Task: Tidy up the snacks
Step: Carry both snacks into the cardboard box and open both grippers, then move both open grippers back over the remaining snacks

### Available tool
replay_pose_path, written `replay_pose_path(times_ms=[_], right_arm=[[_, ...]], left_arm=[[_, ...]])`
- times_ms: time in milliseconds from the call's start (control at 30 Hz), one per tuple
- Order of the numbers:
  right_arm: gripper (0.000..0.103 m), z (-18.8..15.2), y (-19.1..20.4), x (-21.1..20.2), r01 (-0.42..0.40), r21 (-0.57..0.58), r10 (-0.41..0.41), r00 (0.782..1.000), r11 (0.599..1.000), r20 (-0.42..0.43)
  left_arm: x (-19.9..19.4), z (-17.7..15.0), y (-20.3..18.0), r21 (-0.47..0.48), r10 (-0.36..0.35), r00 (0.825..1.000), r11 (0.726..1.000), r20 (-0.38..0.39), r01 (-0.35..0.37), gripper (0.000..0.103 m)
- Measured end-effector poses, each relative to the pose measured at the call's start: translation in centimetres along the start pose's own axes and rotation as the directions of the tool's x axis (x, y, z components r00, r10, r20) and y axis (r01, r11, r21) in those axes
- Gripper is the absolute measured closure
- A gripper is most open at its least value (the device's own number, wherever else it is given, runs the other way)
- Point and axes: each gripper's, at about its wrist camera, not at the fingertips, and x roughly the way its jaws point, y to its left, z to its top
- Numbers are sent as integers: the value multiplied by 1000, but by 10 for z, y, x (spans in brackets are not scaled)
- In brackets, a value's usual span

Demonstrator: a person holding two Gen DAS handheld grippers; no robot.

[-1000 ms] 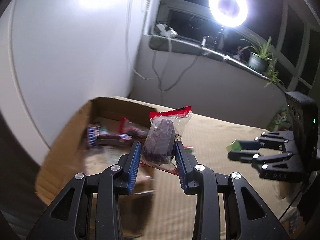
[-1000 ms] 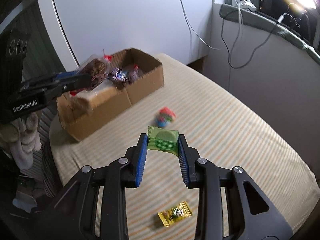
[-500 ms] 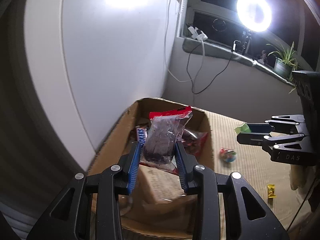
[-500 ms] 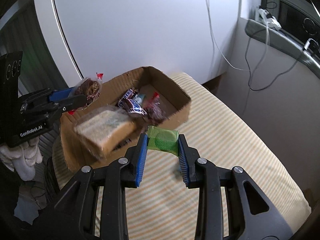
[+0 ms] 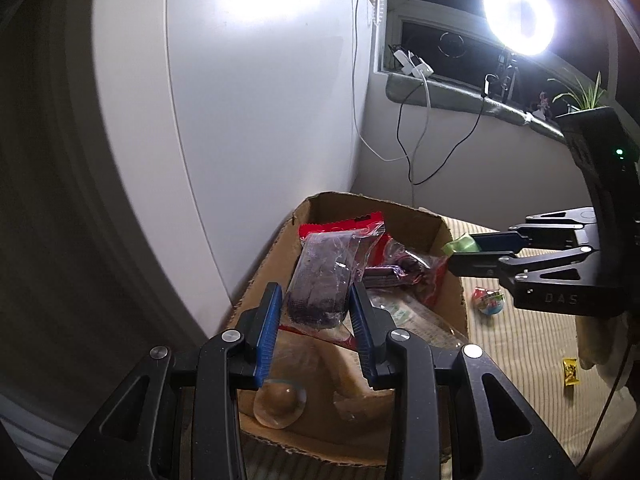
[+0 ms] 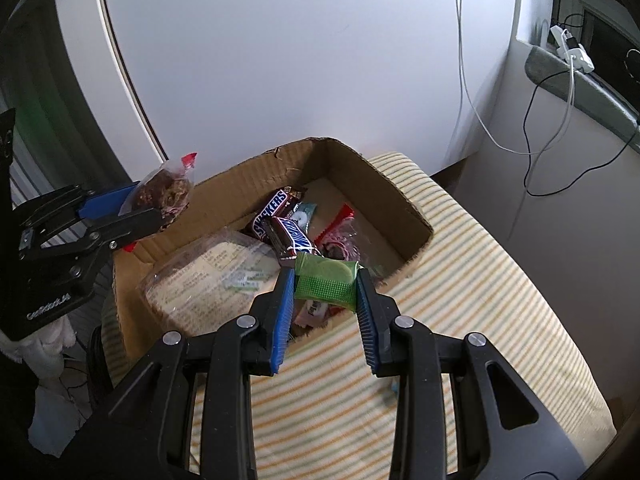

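the cardboard box (image 6: pixel 400 200) sits at the striped cushion's (image 6: pixel 500 300) corner, hard by the white wall (image 6: pixel 280 60). i hold my right gripper (image 6: pixel 325 286) clamped on a green packet (image 6: pixel 325 280) over its near rim, my left gripper (image 5: pixel 316 308) clamped on a brown cake packet (image 5: pixel 324 280) above its left side.

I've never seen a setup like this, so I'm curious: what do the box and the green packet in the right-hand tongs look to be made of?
The box looks like plain brown corrugated cardboard, matte, with ragged torn edges along its rim. The green packet, clamped in the right gripper, seems to be thin plastic film: slightly glossy, with a crimped dotted seal band. What is inside cannot be seen.
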Motion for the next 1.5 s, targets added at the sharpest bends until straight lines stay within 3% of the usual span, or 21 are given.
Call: replay_pose_path(times_ms=[467,533,567,733,933,1133,1500], right_arm=[[72,10,11,18,-5,-25,5,1000,1000,-15],[65,11,13,18,-3,-30,3,1000,1000,-13],[63,11,13,18,-2,-32,1,1000,1000,-12],[37,11,14,14,11,-39,-11,1000,999,9],[20,9,15,2,34,-50,-32,999,998,40],[19,5,12,-11,58,-51,-55,997,997,49],[19,-12,3,-46,95,-38,-92,993,995,77]], left_arm=[[2,0,0,3,9,1000,1000,0,-9,68],[1,0,-1,8,14,1000,1000,1,-14,65],[1,0,-1,9,17,1000,1000,2,-17,58],[-1,0,0,10,30,1000,1000,9,-30,49],[-5,1,-3,14,38,999,999,15,-38,38],[-12,0,-8,24,47,999,999,23,-48,29],[-34,1,-31,63,46,997,997,63,-50,29]])
